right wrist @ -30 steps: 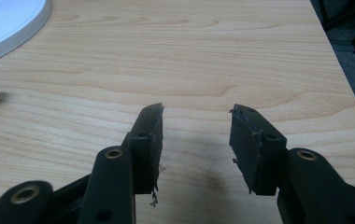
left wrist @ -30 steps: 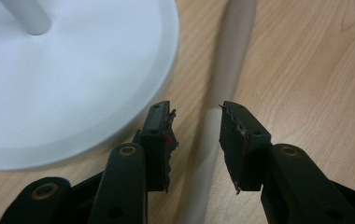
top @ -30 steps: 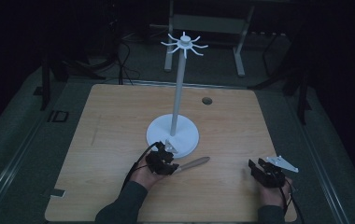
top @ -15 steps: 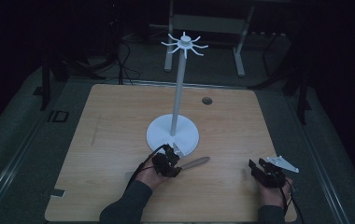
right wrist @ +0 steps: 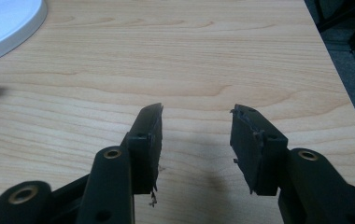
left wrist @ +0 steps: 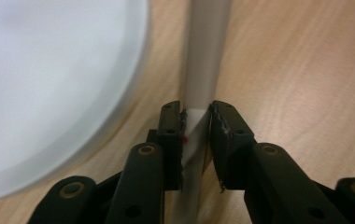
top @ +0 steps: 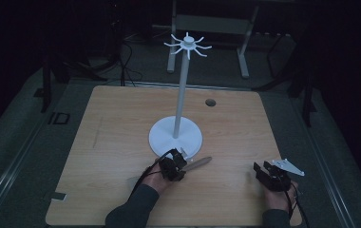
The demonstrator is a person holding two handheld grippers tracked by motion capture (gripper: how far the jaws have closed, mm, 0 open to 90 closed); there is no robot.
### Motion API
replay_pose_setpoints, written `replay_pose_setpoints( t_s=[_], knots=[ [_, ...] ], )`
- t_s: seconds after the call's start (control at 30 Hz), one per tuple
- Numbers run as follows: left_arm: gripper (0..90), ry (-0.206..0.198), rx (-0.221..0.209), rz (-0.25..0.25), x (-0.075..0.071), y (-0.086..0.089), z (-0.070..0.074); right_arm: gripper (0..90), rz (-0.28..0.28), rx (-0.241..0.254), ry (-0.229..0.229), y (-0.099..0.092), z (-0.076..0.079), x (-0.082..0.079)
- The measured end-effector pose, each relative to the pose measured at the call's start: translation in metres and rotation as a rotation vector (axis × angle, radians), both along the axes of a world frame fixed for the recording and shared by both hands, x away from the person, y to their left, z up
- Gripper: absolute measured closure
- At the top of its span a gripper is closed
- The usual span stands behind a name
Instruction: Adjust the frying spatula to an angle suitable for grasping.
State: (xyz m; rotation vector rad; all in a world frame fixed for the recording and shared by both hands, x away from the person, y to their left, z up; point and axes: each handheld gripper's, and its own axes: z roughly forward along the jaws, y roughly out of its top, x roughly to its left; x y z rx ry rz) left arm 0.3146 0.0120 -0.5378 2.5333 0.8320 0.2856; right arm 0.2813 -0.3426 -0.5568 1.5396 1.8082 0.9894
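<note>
Overhead, high view: one white stand (top: 175, 137) with a round base, thin pole and spoked top on a pale wood-grain table (top: 107, 142); one slim utensil (top: 198, 164) lying just beside the base.
Left gripper view: left gripper (left wrist: 196, 122) has just closed, both black pads clamped on the smooth pale utensil (left wrist: 203, 56).
Right gripper view: right gripper (right wrist: 195, 122) jaws apart over bare wood.

Dim lab or test room, lone wooden surface (top: 121, 142) on grey floor matting (top: 17, 142), cables (top: 126, 61) trailing behind, metal frame legs (top: 242, 52) at back
</note>
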Motion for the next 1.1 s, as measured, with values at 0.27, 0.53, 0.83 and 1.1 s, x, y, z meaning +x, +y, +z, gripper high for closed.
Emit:
replay_pose_setpoints(
  t_s=[0.27,0.53,0.83,1.1],
  knots=[
    [76.8,-0.016,-0.031,0.109,0.002,0.014,0.007,53.4,-0.002,0.000,0.000,0.000,0.000,0.000],
    [76.9,-0.006,-0.048,0.180,-0.003,0.025,0.005,53.4,-0.005,-0.002,0.001,0.000,0.000,-0.001],
    [74.5,0.041,-0.033,0.166,0.005,0.022,0.004,53.2,-0.002,-0.008,0.006,0.001,-0.001,0.000],
    [72.9,0.051,-0.002,0.168,0.013,0.013,0.001,53.1,-0.001,-0.004,0.008,0.000,-0.001,0.000]
  ],
)
